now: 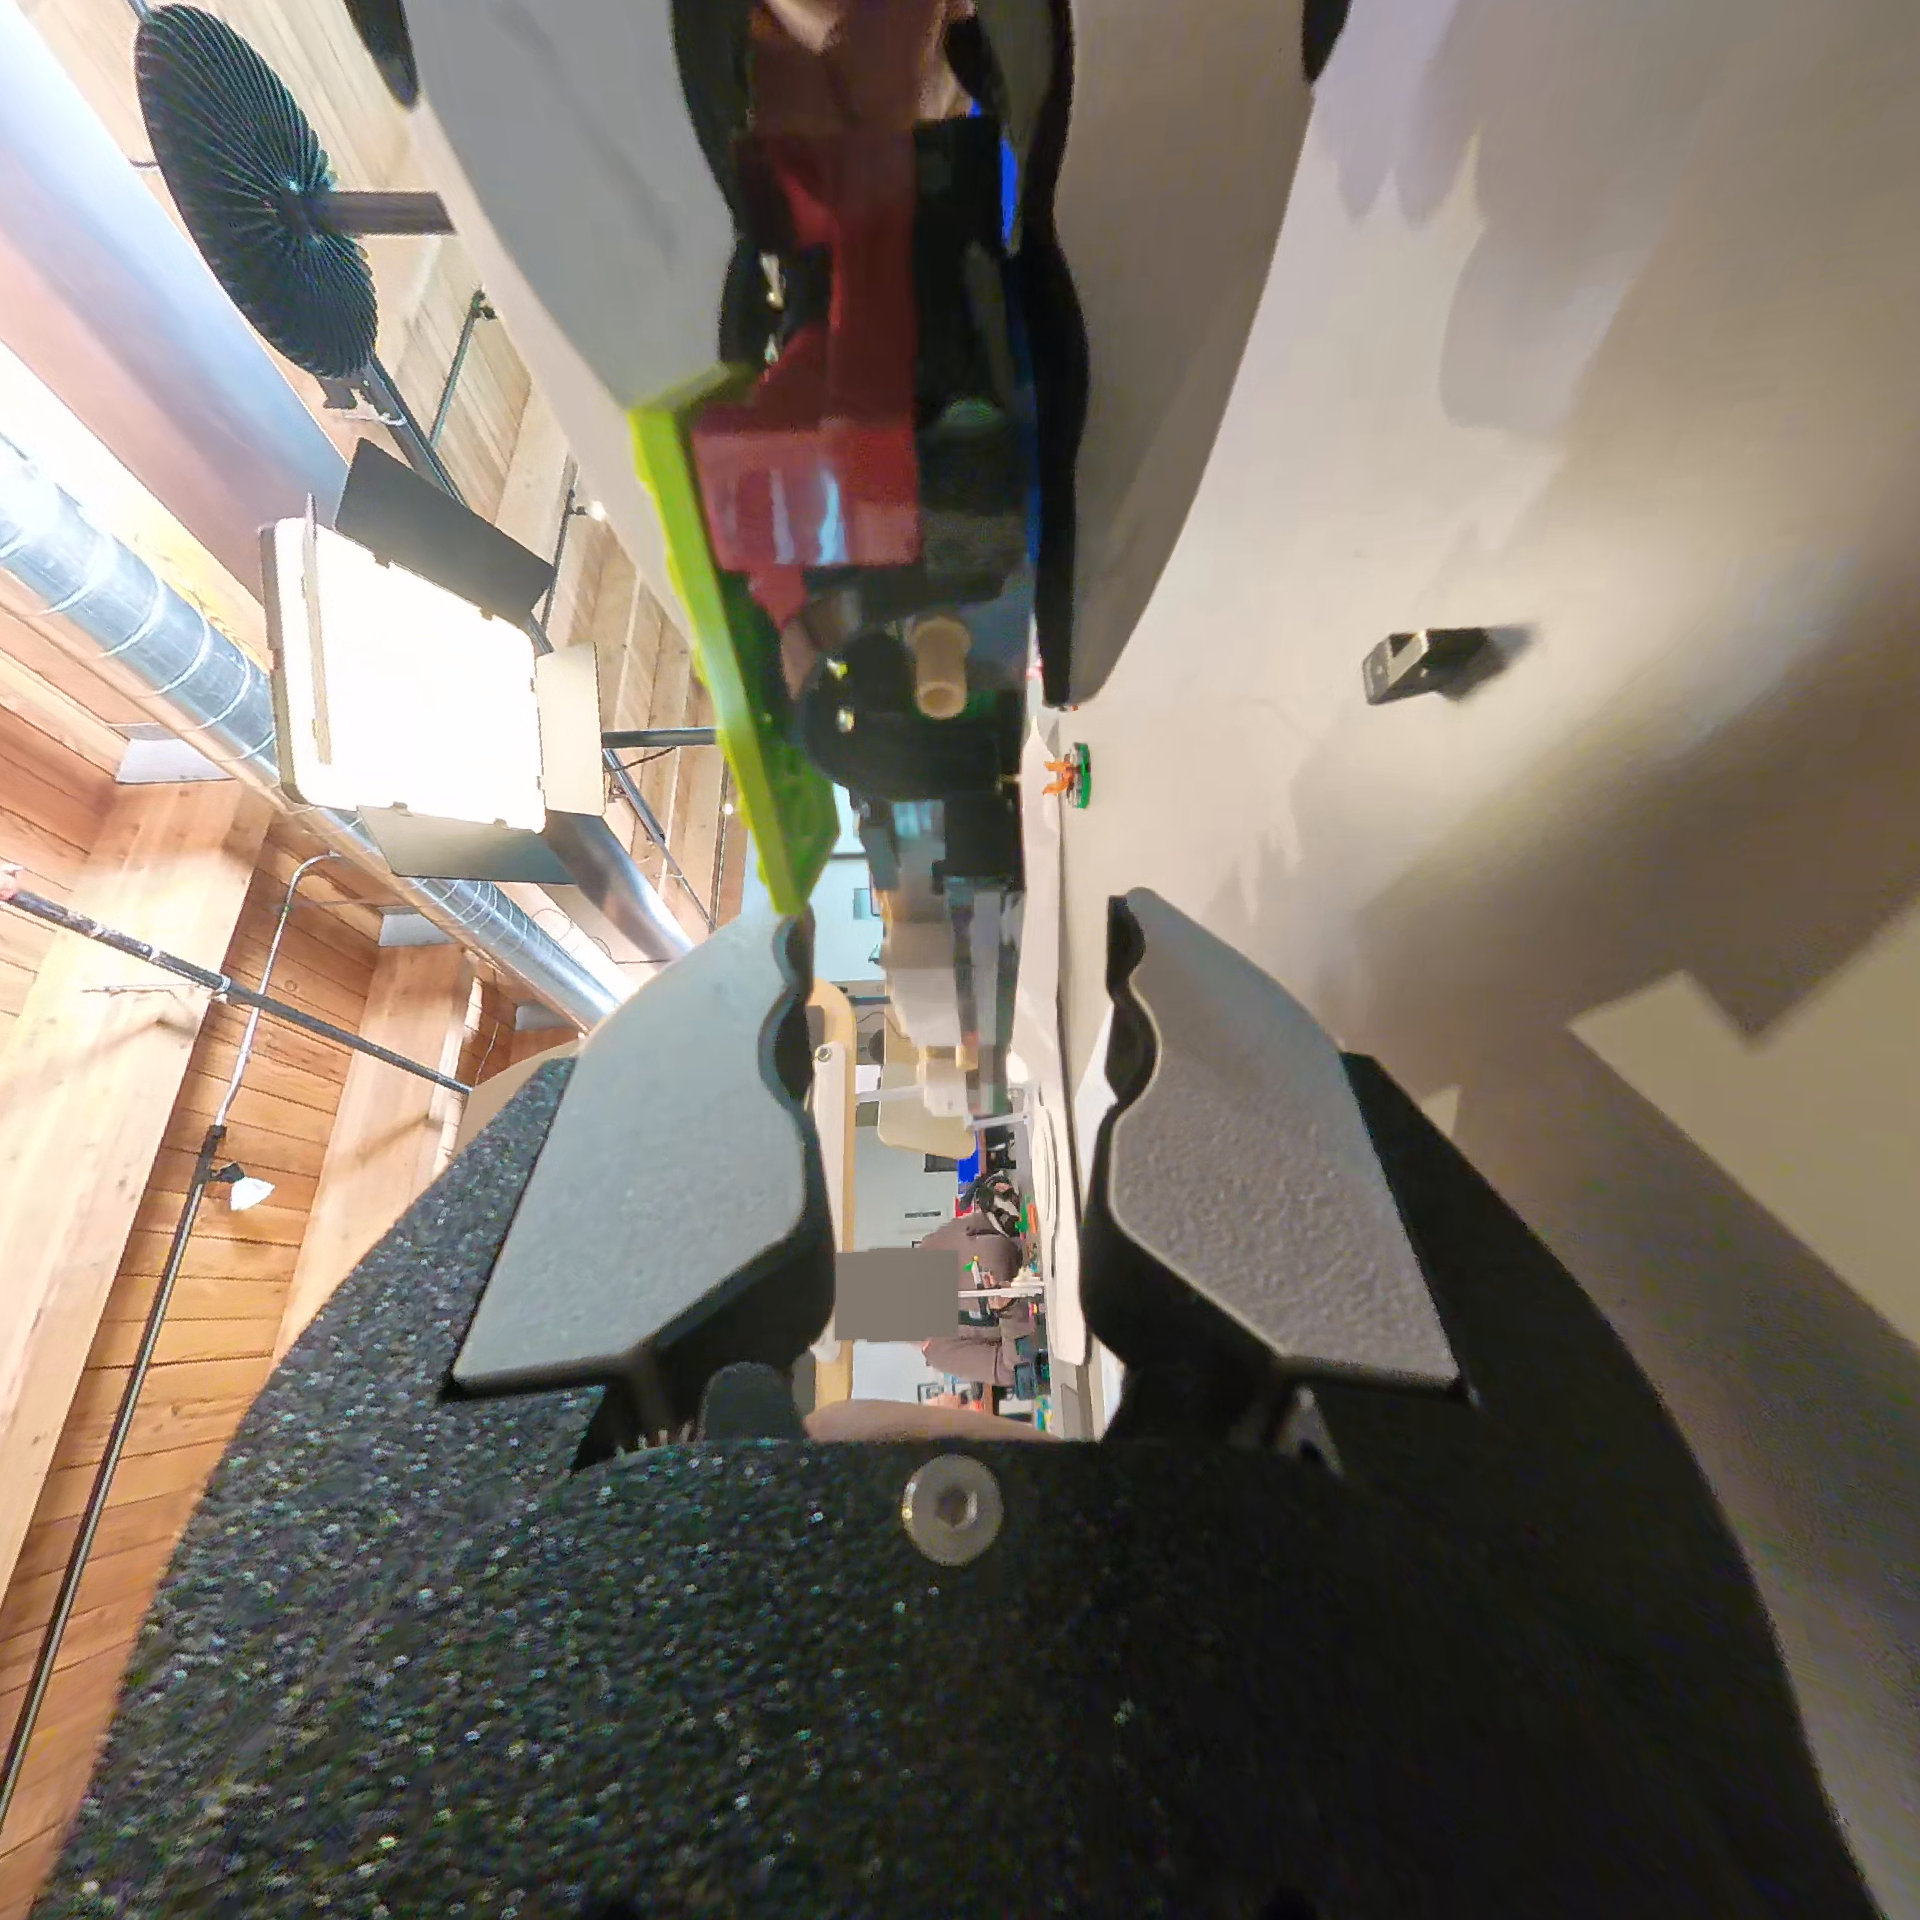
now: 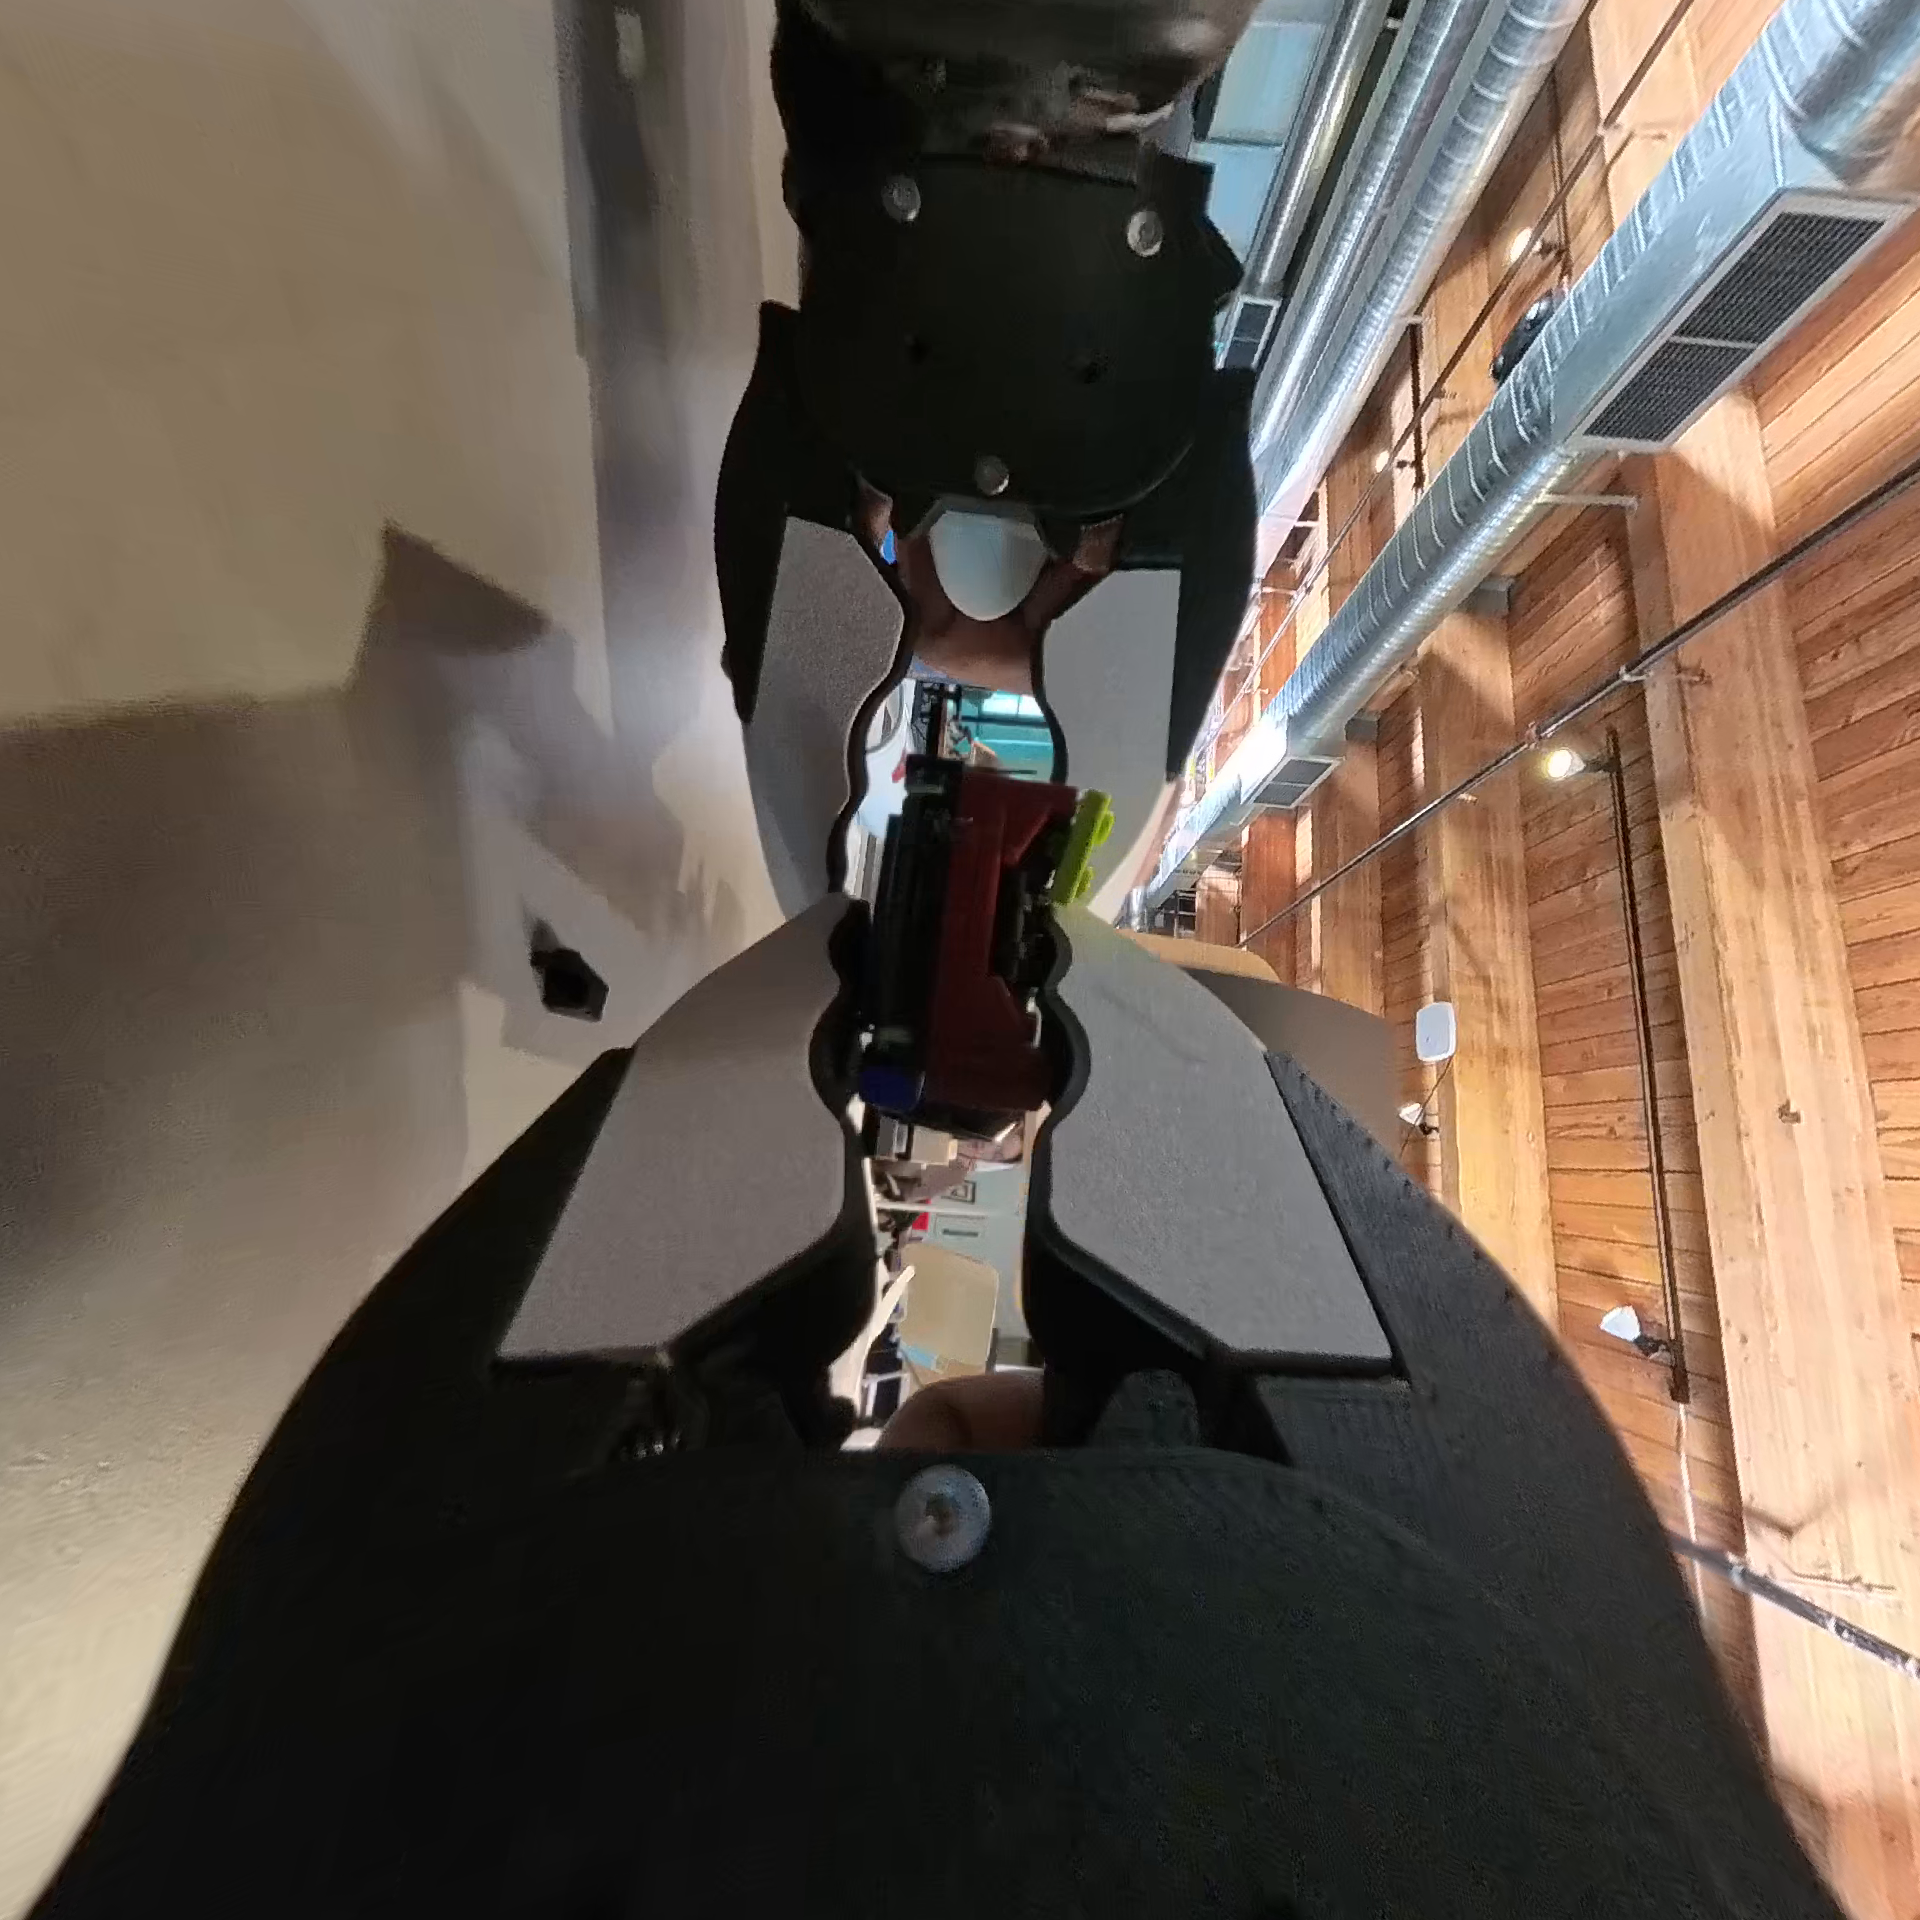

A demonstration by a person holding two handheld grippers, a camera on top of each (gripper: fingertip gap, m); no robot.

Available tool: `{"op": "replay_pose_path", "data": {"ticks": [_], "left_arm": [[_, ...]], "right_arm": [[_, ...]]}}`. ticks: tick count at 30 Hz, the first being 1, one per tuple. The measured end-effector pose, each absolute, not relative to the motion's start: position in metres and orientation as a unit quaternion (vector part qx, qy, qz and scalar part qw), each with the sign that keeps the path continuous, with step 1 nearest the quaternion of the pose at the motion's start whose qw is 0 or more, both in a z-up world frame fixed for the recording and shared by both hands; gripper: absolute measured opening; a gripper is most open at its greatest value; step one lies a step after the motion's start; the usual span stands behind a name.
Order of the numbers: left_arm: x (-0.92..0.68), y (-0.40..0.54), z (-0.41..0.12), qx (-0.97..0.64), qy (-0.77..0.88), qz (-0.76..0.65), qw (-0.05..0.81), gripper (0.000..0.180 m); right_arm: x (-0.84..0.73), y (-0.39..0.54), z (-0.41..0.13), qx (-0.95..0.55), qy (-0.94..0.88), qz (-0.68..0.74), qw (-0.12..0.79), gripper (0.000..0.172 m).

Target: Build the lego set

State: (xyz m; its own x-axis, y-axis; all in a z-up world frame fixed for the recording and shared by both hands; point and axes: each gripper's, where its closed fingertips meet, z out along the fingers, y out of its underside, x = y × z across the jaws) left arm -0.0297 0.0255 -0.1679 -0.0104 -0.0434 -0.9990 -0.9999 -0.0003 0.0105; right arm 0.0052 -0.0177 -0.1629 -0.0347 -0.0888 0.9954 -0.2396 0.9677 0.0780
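Grey tabletop (image 1: pixel 1558 416) (timber-walled room (image 2: pixel 1714 935))

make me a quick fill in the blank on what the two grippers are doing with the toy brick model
1. The right gripper is shut on a brick model whose biggest part is dark ____.
2. The flat plate along one side of the model is lime ____.
3. The left gripper has its fingers ____, with nothing between them.
4. A small loose black piece lies on the pale ____.

Missing words: red; green; open; table
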Motion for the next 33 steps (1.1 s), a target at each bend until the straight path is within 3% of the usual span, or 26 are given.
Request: {"op": "replay_pose_path", "data": {"ticks": [7, 11, 23, 25, 33], "left_arm": [[-0.021, 0.024, -0.172, -0.511, 0.527, 0.472, 0.489, 0.057], [-0.022, 0.023, -0.167, -0.503, 0.523, 0.486, 0.487, 0.025], [-0.027, 0.022, -0.174, -0.526, 0.530, 0.484, 0.456, 0.024], [-0.029, 0.023, -0.173, -0.525, 0.530, 0.491, 0.450, 0.024], [-0.038, 0.024, -0.178, -0.523, 0.534, 0.513, 0.423, 0.025]], "right_arm": [[0.005, -0.032, -0.158, 0.152, -0.708, 0.069, 0.686, 0.029], [0.004, -0.035, -0.162, 0.154, -0.715, 0.071, 0.678, 0.030], [0.002, -0.016, -0.169, 0.107, -0.724, 0.037, 0.680, 0.032], [0.005, -0.013, -0.166, 0.104, -0.722, 0.039, 0.683, 0.042], [0.028, -0.011, -0.159, 0.071, -0.774, 0.102, 0.621, 0.040]]}}
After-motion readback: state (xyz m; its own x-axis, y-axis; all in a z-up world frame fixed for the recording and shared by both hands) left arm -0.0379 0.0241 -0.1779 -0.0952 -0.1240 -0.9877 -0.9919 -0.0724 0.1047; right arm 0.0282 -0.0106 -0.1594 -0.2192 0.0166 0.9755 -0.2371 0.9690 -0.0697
